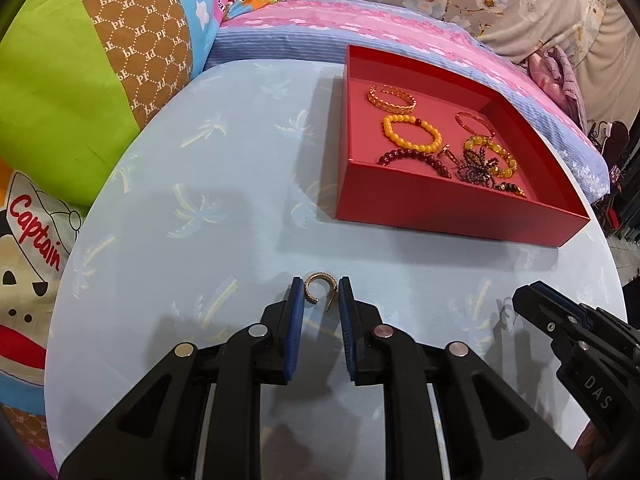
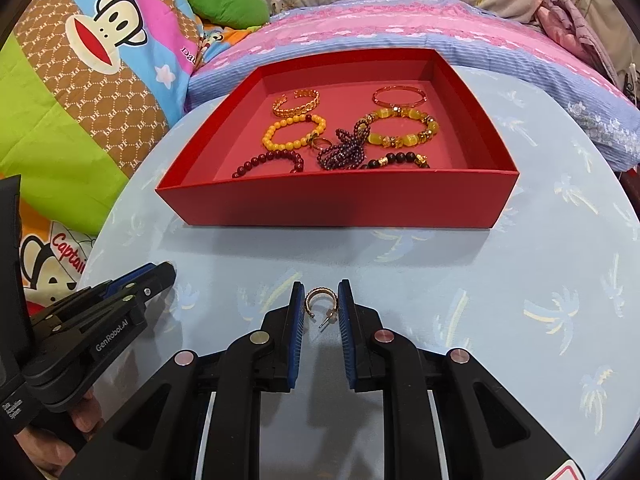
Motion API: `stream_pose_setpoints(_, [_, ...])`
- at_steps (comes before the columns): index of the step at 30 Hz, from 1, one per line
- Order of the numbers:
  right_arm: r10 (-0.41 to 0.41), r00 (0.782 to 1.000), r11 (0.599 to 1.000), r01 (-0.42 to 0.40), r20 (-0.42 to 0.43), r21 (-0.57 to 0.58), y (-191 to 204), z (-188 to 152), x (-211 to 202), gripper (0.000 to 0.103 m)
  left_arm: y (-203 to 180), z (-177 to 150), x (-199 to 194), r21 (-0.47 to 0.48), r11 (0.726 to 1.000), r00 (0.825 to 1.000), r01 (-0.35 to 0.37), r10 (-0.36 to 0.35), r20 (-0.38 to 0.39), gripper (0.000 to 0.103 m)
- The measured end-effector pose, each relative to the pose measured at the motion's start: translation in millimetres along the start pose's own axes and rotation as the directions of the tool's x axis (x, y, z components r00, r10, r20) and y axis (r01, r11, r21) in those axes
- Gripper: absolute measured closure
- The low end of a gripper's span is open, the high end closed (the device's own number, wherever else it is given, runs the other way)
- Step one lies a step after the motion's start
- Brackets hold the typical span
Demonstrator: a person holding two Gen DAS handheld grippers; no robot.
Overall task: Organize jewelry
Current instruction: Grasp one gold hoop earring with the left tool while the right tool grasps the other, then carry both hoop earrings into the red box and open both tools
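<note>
Pinching a gold hoop earring (image 1: pixel 317 291) each, both hand-held grippers (image 1: pixel 320 294) (image 2: pixel 321 298) clenched, red box (image 2: pixel 336 200) beyond, bare tablecloth (image 2: pixel 480 280) between.

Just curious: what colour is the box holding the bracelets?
Red: the box shows best in the right wrist view.

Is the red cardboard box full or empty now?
Partly full: the red cardboard box holds several beaded bracelets and gold bangles, with bare floor left.

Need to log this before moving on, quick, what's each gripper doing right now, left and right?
Left gripper: closed on a gold hoop earring at the table.
Right gripper: closed on a second gold hoop earring.
</note>
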State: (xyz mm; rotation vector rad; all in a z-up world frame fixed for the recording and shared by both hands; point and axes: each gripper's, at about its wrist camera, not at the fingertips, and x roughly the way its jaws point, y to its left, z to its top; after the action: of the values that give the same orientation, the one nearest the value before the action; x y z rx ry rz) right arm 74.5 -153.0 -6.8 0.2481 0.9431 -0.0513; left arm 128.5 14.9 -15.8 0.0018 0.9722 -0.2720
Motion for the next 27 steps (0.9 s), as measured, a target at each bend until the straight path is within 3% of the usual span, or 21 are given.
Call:
stream_pose_setpoints(11, [0.02, 0.998, 1.0, -0.021, 0.059, 0.017, -7.8, 16.5, -26.4, 0.087, -25.3, 17.0, -23.8, 0.032, 0.998, 0.997, 0.062, -0.064, 0.04, 0.086])
stream_pose_setpoints(19, [0.017, 0.991, 1.0, -0.019, 0.136, 0.013, -17.6, 54.5, -42.2, 0.087, -58.2, 59.2, -31.1, 0.077, 0.99, 0.989, 0.115, -0.121, 0.083, 0.086])
stream_pose_setpoints(27, [0.001, 0.987, 1.0, -0.001, 0.16, 0.0, -28.7, 106.5, -24.8, 0.087, -89.0, 112.7, -7.7, 0.122, 0.985, 0.984, 0.122, -0.136, 0.117, 0.086])
